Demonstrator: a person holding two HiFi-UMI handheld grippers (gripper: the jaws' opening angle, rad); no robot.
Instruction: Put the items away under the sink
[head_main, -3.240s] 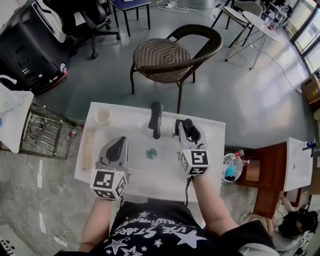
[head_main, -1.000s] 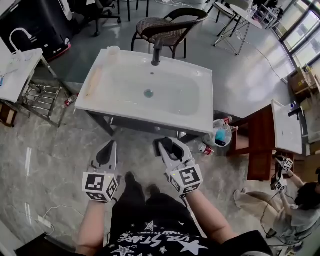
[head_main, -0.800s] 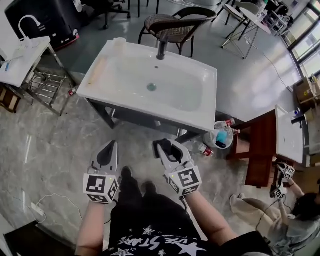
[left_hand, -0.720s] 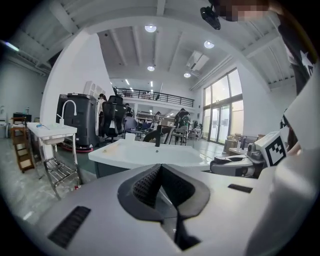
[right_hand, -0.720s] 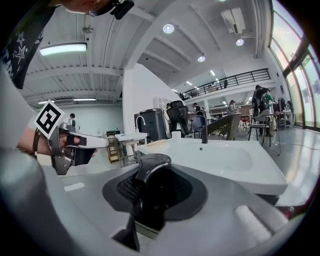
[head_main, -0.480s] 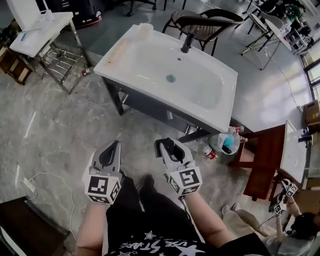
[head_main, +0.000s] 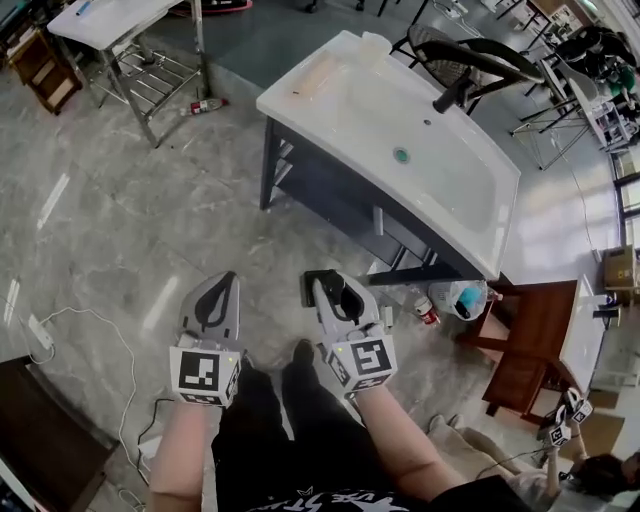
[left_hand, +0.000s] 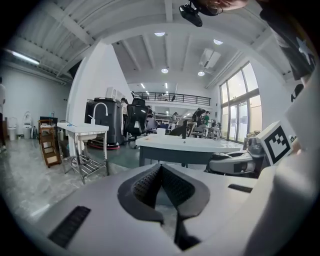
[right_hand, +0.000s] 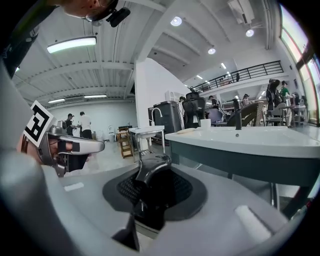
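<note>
We held left gripper (head_main: 227, 282) and right gripper (head_main: 328, 285) side by side, pointing forward, slightly down. Left jaws were pressed together, empty; right jaws clamped a black object (right_hand: 150, 172).

I am watching a small black item (head_main: 314, 285) being held clamped between the jaws of the right gripper (head_main: 330, 290). In the right gripper view it is showing a glossy, rounded top that is curving over to the left above a darker body; I cannot tell what kind of item it is.

The sink (head_main: 380, 120) is lying at about one o'clock from the item, well apart from it. It is showing as a white rectangular basin with a green drain (head_main: 401, 155) and a black tap (head_main: 455, 92) at its far edge. It is resting on a dark cabinet (head_main: 330, 185), which is standing on thin legs with an open gap beneath it.
</note>
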